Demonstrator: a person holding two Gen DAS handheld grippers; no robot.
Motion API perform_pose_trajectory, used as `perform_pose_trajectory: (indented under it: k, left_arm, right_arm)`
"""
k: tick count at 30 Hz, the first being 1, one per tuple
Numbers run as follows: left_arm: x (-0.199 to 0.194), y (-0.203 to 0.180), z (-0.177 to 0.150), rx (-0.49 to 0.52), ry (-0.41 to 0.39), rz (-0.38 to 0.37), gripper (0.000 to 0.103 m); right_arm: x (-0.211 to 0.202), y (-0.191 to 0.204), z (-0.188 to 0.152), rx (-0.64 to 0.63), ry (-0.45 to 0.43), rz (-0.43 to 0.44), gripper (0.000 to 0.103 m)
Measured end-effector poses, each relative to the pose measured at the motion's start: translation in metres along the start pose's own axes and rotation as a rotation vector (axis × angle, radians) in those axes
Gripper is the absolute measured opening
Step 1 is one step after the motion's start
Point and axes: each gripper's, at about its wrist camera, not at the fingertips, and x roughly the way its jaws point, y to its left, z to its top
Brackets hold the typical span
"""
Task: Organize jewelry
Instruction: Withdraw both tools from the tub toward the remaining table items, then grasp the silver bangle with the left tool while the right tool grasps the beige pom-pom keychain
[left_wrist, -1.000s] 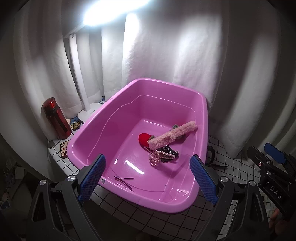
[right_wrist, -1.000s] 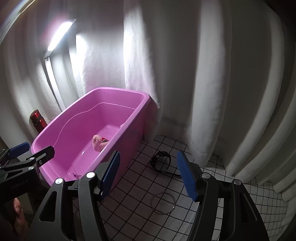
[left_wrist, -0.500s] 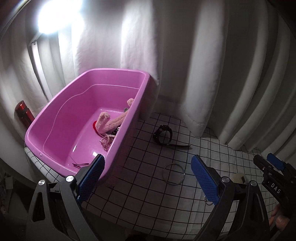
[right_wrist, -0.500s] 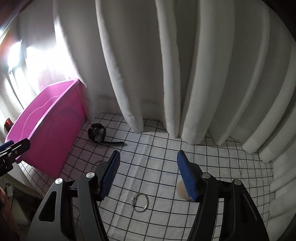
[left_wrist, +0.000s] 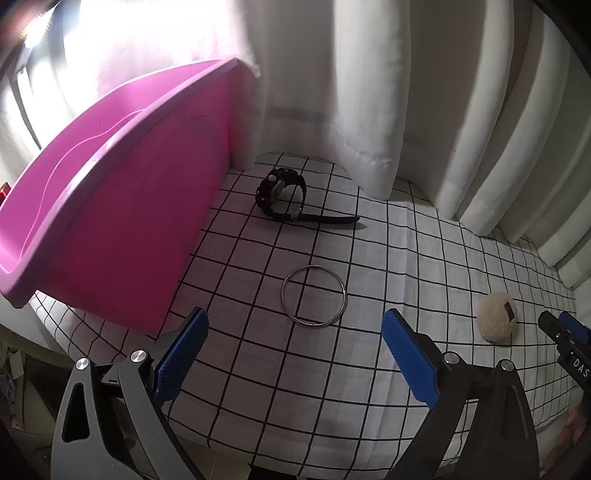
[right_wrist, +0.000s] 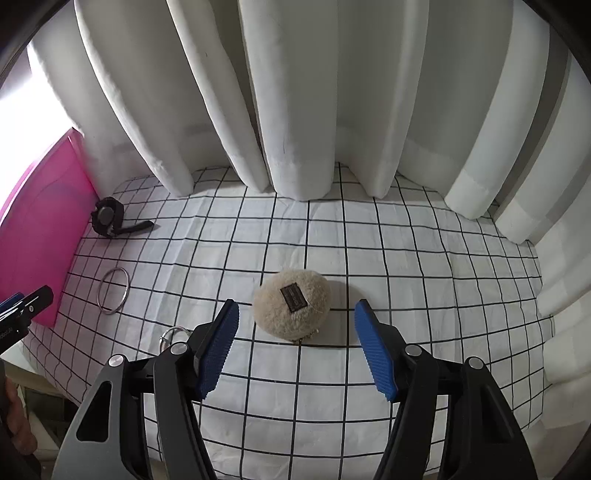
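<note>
A silver bangle (left_wrist: 314, 295) lies on the checked cloth just ahead of my open, empty left gripper (left_wrist: 293, 326); it also shows in the right wrist view (right_wrist: 113, 290). A black wristwatch (left_wrist: 282, 194) lies farther back beside the pink tub (left_wrist: 110, 206), and shows in the right wrist view (right_wrist: 109, 218). A cream fuzzy pouch with a dark label (right_wrist: 291, 302) sits right in front of my open, empty right gripper (right_wrist: 297, 321), and appears in the left wrist view (left_wrist: 496, 323). A small metal ring (right_wrist: 173, 334) lies left of the right gripper's left finger.
White curtains (right_wrist: 295, 92) hang along the back and right of the table. The pink tub's wall (right_wrist: 37, 221) stands at the left. The table's front edge runs under both grippers. The right gripper's tip (left_wrist: 565, 339) shows at the left view's right edge.
Both grippers have swung right, away from the tub. The left now faces the bangle and watch; the right has closed in on the fuzzy pouch. Both stay open.
</note>
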Motion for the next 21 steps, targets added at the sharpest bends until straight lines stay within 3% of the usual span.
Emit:
perform_pose_trajectory:
  k: [14,21]
  left_arm:
    - [0.077,0.002,-0.009,0.006,0.075,0.047,0.093]
    - [0.073,-0.012,-0.018,0.023,0.078,0.017,0.093]
  right_arm:
    - [0.07,-0.001,-0.01,0.036,0.091,0.041,0.062]
    - [0.079,-0.001,-0.011,0.047,0.099,0.051,0.062]
